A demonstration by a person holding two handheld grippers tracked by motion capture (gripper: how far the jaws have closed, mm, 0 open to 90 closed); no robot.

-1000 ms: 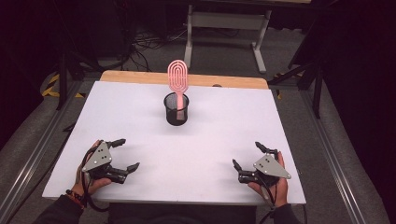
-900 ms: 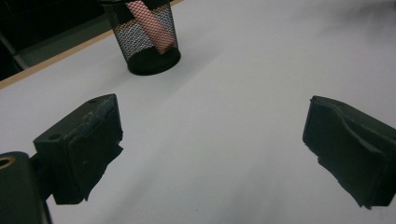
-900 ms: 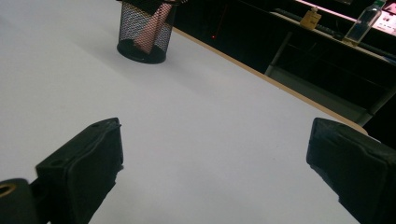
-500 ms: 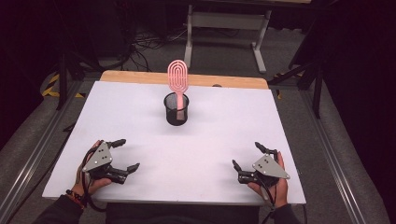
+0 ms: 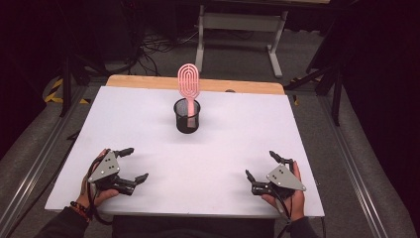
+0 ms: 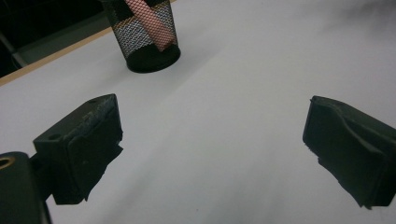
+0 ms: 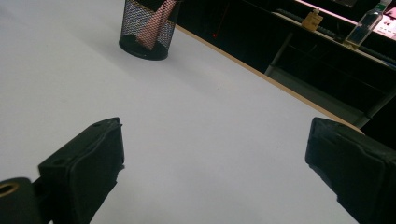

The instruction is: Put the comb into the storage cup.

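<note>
From above, my pink brush (image 5: pixel 188 84) rises upright out of the black mesh cup (image 5: pixel 187 117). My gripper views catch just its handle through the mesh. My left fingers (image 5: pixel 132 164) and right fingers (image 5: pixel 261 165) gape wide, holding nothing.

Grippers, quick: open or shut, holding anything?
Left gripper: open, holding nothing, resting on the white table.
Right gripper: open, holding nothing, resting on the table.
</note>
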